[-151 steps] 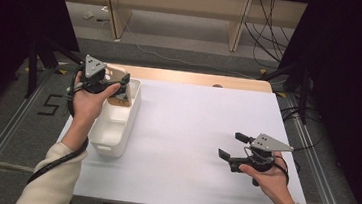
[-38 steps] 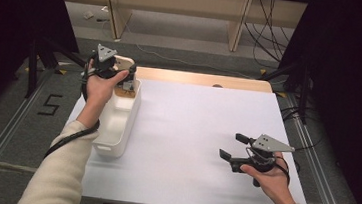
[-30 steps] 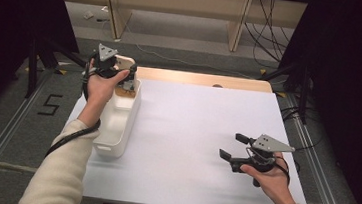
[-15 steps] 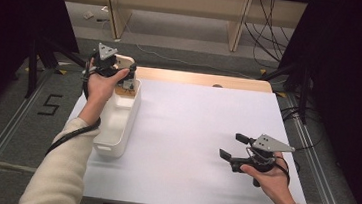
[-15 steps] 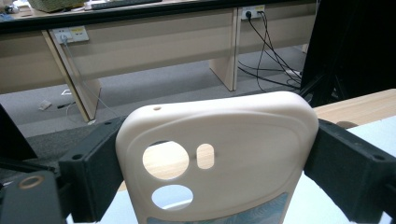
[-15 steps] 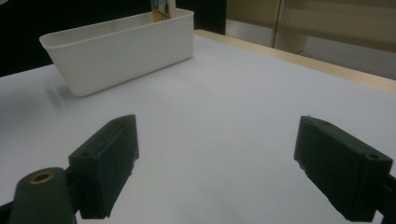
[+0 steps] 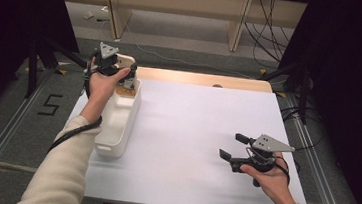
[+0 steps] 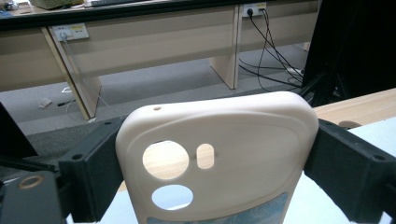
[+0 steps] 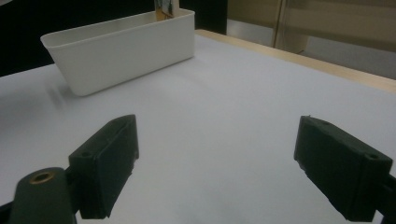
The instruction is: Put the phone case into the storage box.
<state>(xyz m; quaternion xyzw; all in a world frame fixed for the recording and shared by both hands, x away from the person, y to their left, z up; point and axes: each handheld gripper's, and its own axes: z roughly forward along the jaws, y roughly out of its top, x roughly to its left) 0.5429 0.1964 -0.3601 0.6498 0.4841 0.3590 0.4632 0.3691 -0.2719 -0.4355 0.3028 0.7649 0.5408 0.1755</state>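
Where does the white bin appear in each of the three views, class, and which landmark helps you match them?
High view: the white bin lies at the left of the white table top, below the left gripper.
Left gripper view: the held phone case takes up the foreground; I cannot make out the bin.
Right gripper view: upper left.
Shared landmark: the table's wooden far edge.

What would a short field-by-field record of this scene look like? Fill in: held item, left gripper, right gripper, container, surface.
held item: cream phone case with camera cut-outs, clamped by its two side edges
left gripper: left gripper shut on the case, raised over the far end of the bin
right gripper: right gripper open, nothing between its jaws, low over the sheet
container: white bin, long and narrow, at the sheet's left edge
surface: white sheet on a wooden table
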